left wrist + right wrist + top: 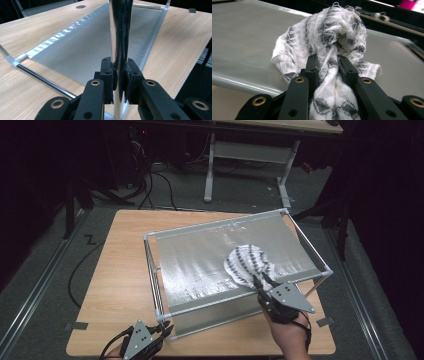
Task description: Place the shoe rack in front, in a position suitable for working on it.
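The cloth (248,264) is a loose-knit white piece with grey zigzag bands and frayed, fuzzy edges. It looks light, soft and floppy, with no shape of its own. It lies bunched on the right near part of the silvery sheet (200,260) slung in a metal frame (153,270) on the wooden tabletop (120,270). The right claw (263,281) is closed on a gathered fold at the cloth's near edge, and knit bulges out between and below its jaws. A pinch on a thick bunch like that should hold better than a single layer, which could slip or snag on the open weave. The sheet looks smooth and faintly ribbed, sagging toward the middle, so the cloth will likely slide over it with little drag. The left claw (165,327) is clamped tight on the shiny upright post (119,37) at the frame's near left corner. That post is hard, round and slick.
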Demonstrator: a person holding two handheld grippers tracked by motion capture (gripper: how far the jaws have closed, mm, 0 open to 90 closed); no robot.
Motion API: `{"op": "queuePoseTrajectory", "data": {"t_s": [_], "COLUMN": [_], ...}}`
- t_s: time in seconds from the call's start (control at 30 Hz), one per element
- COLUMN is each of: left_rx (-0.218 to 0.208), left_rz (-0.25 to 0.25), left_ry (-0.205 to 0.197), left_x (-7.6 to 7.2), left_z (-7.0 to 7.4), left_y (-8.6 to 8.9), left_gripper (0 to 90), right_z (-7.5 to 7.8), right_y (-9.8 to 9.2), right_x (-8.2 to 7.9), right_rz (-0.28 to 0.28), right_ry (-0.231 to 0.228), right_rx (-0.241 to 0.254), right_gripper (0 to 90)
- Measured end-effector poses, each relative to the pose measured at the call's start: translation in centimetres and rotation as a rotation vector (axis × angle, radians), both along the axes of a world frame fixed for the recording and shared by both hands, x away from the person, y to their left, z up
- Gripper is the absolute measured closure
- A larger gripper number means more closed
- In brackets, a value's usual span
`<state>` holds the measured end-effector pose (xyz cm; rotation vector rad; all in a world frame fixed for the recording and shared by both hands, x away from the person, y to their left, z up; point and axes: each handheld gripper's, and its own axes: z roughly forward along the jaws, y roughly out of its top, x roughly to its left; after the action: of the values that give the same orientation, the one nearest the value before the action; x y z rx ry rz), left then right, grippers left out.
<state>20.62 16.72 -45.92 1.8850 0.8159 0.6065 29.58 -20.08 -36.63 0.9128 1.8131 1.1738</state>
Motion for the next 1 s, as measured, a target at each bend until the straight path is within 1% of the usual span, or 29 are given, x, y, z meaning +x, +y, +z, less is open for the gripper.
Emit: {"op": "queuePoseTrajectory", "data": {"t_s": [0.07,0.1,0.13,0.17,0.2,0.3,0.33,0.37,0.4,0.43,0.47,0.5,0.53,0.57,0.6,0.63,0.7,0.73,0.8,0.87,0.9,0.93,0.97,1.0], "left_rx": [0.006,0.006,0.010,0.004,0.004,-0.014,-0.008,-0.003,-0.003,0.001,-0.001,-0.001,-0.008,-0.018,-0.018,-0.016,-0.010,-0.012,-0.022,-0.027,-0.029,-0.027,-0.019,-0.017], "left_rz": [0.006,0.006,0.007,0.007,0.007,0.010,0.011,0.010,0.010,0.009,0.007,0.007,0.009,0.018,0.018,0.021,0.020,0.018,0.019,0.020,0.021,0.020,0.018,0.015], "left_ry": [0.000,0.000,0.000,0.001,0.001,0.005,0.004,0.002,0.002,0.000,0.001,0.001,0.005,0.007,0.007,0.007,0.004,0.005,0.008,0.008,0.008,0.006,0.003,0.001], "left_x": [0.1,0.1,0.2,0.3,0.3,0.3,0.3,0.3,0.3,0.3,0.4,0.4,0.4,0.3,0.3,0.3,0.3,0.4,0.3,0.3,0.2,0.2,0.2,0.2], "left_z": [0.1,0.1,0.1,0.1,0.1,-0.1,0.0,0.0,0.0,0.0,0.0,0.0,0.0,-0.1,-0.1,-0.1,0.0,0.0,-0.1,-0.1,-0.1,-0.1,-0.1,-0.1], "left_y": [0.1,0.1,0.2,0.3,0.3,0.3,0.3,0.3,0.3,0.3,0.3,0.3,0.3,0.3,0.3,0.3,0.2,0.2,0.3,0.3,0.3,0.2,0.2,0.2], "left_gripper": [79.3,79.2,79.2,79.2,79.3,79.5,79.5,79.4,79.4,79.4,79.3,79.4,79.4,79.6,79.6,79.6,79.5,79.6,79.7,79.8,79.8,79.8,79.7,79.6], "right_z": [0.0,0.0,0.2,0.3,0.3,0.3,0.4,0.5,0.5,0.6,0.7,0.7,0.6,0.3,0.3,0.1,0.1,0.2,0.2,0.2,0.2,0.2,0.2,0.2], "right_y": [-1.3,-1.3,-2.7,-3.4,-3.4,-5.6,-6.9,-7.5,-7.5,-8.0,-9.0,-9.0,-9.4,-10.0,-10.0,-10.0,-9.8,-9.2,-8.5,-8.1,-7.4,-7.4,-6.4,-5.9], "right_x": [0.3,0.3,0.6,0.7,0.7,1.0,1.1,1.2,1.2,1.4,1.6,1.6,1.8,2.2,2.2,2.3,2.3,2.2,2.1,2.1,1.9,1.9,1.8,1.7], "right_rz": [-0.042,-0.042,-0.085,-0.108,-0.108,-0.159,-0.193,-0.209,-0.209,-0.224,-0.253,-0.253,-0.262,-0.263,-0.263,-0.251,-0.246,-0.223,-0.200,-0.190,-0.167,-0.167,-0.139,-0.126], "right_ry": [-0.005,-0.005,-0.007,-0.008,-0.008,0.001,0.002,0.000,0.000,-0.001,-0.005,-0.005,-0.002,0.014,0.014,0.013,0.015,0.020,0.023,0.024,0.031,0.031,0.033,0.029], "right_rx": [-0.004,-0.004,-0.002,-0.001,-0.001,0.029,0.042,0.044,0.044,0.050,0.061,0.061,0.070,0.095,0.095,0.115,0.106,0.095,0.087,0.089,0.095,0.095,0.082,0.070], "right_gripper": [73.2,73.2,73.2,73.3,73.3,73.3,73.5,73.5,73.5,73.6,73.6,73.6,73.6,73.7,73.7,73.9,73.9,74.0,74.0,74.0,74.0,74.0,74.0,74.0]}}
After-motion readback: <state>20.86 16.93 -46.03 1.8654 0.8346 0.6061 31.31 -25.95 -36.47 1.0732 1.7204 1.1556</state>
